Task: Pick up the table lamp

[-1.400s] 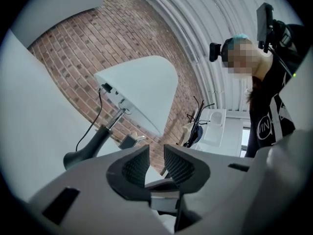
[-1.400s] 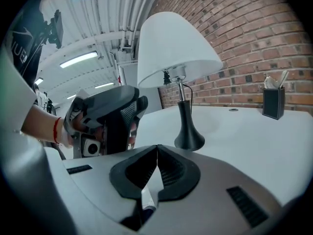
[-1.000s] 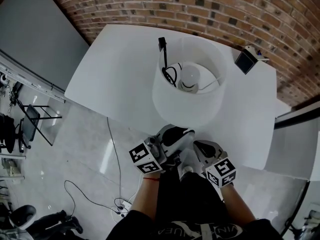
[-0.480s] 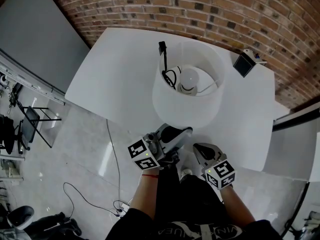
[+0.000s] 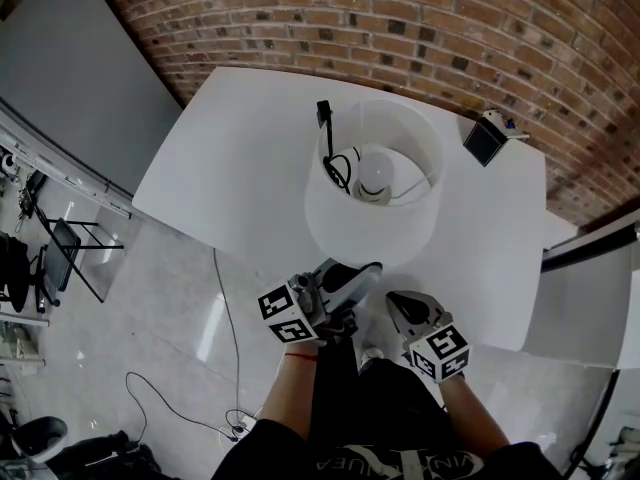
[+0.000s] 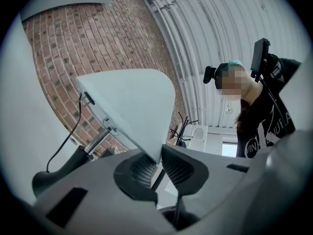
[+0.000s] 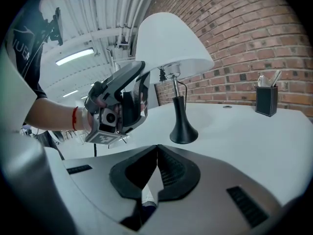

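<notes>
Brick wall (image 5: 400, 28) at the back, white table (image 5: 230, 168) pushed up against it, pale glossy floor (image 5: 150, 298) under the grippers. Lamp (image 5: 372, 183) stands on the table straight ahead of both grippers. The left gripper (image 6: 155, 161) is tilted upward with its jaws pinched on the near lower rim of the shade (image 6: 127, 102). Right gripper (image 7: 155, 168) hangs just beside it, jaws closed on nothing, pointing toward the black base (image 7: 183, 131). Handling-wise, the shade looks thin and light and would probably flex or dent if squeezed. Lifting by the rim alone would likely tip the whole thing, since the weight seems to sit low in the base. The metal stem (image 7: 174, 88) looks like the stiffer, safer grab, though it's smooth and maybe slippery. Cord (image 6: 70, 131) trails off the base and could drag. A black holder (image 7: 266, 101) sits well off to the right gripper's right, out of the way.
</notes>
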{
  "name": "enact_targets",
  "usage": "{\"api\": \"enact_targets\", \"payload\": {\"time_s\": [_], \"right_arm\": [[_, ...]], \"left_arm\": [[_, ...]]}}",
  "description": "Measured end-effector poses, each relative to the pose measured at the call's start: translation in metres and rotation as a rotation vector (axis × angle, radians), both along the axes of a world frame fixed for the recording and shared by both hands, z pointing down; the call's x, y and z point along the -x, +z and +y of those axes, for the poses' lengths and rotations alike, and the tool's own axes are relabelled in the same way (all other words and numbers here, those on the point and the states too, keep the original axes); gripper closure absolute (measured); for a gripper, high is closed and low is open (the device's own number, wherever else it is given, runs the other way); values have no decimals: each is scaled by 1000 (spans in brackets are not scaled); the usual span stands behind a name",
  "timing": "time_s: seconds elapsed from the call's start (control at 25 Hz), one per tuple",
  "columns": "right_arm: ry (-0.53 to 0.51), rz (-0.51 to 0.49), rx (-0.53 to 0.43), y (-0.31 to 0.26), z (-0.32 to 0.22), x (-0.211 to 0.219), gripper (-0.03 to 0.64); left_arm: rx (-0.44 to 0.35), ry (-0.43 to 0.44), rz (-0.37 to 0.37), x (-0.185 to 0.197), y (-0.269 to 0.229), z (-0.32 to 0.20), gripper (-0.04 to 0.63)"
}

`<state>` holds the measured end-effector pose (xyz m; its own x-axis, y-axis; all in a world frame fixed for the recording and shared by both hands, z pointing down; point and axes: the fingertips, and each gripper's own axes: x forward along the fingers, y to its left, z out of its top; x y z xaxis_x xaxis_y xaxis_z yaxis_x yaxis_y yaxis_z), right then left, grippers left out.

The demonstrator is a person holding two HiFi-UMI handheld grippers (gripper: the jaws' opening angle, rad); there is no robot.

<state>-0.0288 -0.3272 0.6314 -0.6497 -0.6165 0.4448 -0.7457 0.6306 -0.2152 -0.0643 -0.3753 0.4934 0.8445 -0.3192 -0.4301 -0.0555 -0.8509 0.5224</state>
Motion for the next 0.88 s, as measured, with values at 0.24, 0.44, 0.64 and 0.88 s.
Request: {"api": "enact_targets", "payload": {"time_s": [0.24,0.44,0.64,0.88], "right_arm": [[6,-5,-11,-4,-9,-2,614],[14,-10,-22,-9,-23,-4,614],[20,-4,-31,-12,-38,0,614],[58,-4,-47,-20,-67,-3,614]], "left_arm": [[-26,11,-9,-8,-6,-5,566],[-35,11,-11,-9,-12,-16,572],[-46,22,-10,-10,-20,-28,578],[-50,31,-28,-12,-32,-52,580]]}}
